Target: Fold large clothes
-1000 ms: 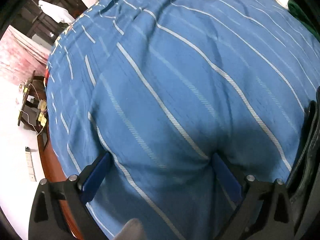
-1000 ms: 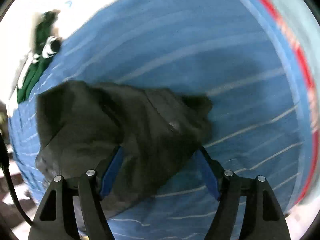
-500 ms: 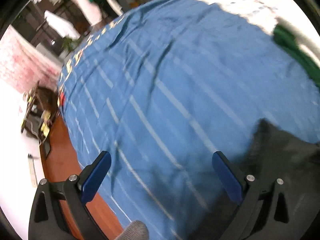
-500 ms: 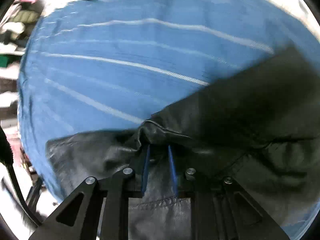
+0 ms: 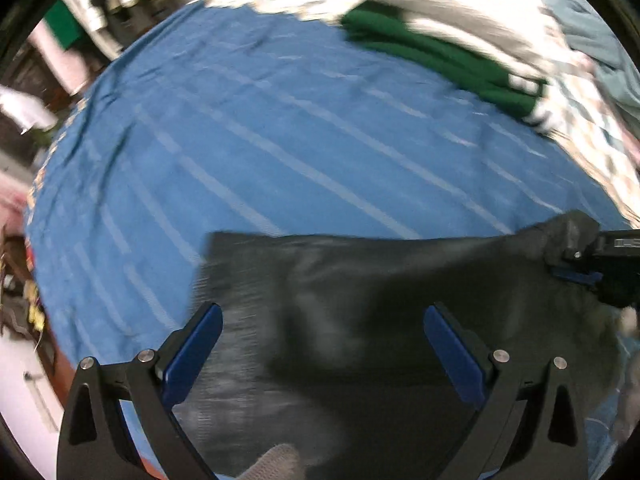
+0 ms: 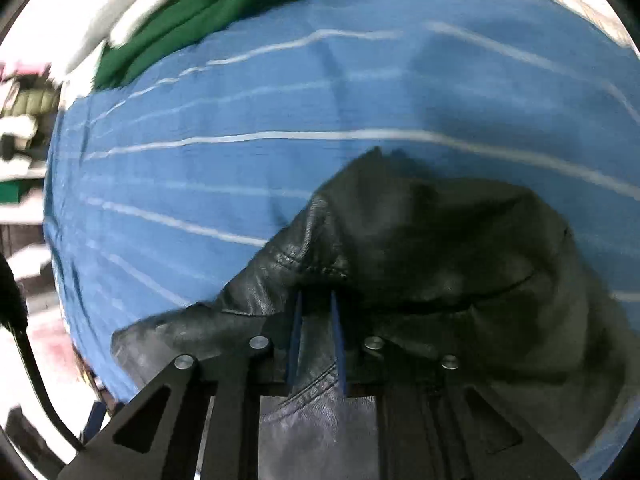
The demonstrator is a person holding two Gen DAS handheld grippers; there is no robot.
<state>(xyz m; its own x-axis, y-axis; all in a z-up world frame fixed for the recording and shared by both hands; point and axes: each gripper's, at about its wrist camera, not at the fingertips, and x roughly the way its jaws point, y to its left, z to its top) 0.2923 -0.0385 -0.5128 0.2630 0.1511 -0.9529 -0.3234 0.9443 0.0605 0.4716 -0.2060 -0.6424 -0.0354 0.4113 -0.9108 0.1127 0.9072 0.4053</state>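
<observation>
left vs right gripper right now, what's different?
Left gripper is open, blue fingers spread wide, hovering over the black leather garment. Right gripper is shut, pinching a fold of that garment. Both sit above the blue striped sheet.

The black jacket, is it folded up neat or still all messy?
Still messy. The black jacket lies bunched and wrinkled on the blue striped sheet, one edge pinched in the right gripper. The left gripper is open above it.

A green garment (image 5: 440, 60) lies on the blue striped sheet (image 5: 240, 140).
</observation>
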